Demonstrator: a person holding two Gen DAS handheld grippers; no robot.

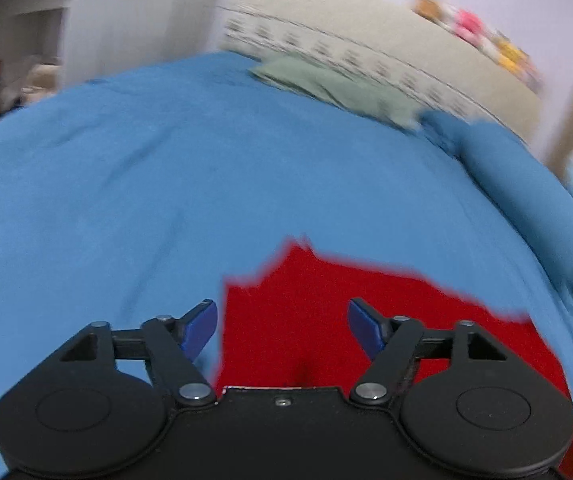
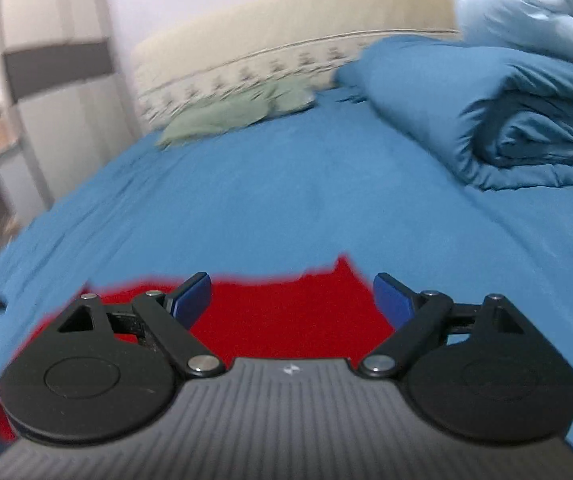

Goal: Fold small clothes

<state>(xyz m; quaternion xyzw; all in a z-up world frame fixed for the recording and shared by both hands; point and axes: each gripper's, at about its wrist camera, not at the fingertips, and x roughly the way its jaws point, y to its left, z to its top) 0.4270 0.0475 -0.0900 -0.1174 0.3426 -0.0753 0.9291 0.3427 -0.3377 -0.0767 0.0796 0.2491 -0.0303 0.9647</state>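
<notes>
A small red garment [image 1: 326,312] lies flat on the blue bedsheet [image 1: 126,200]. My left gripper [image 1: 282,328] is open and hovers over the garment's left part, holding nothing. The same red garment [image 2: 286,316] shows in the right wrist view, and my right gripper [image 2: 292,300] is open above its far edge, holding nothing. Both views are motion-blurred. The near parts of the garment are hidden under the gripper bodies.
A green pillow [image 1: 326,84] lies by the beige headboard [image 1: 366,40]. A rolled blue duvet [image 2: 506,112] with a pale blue one [image 2: 534,8] on top sits at the right of the bed. Shelves [image 1: 14,40] stand to the left.
</notes>
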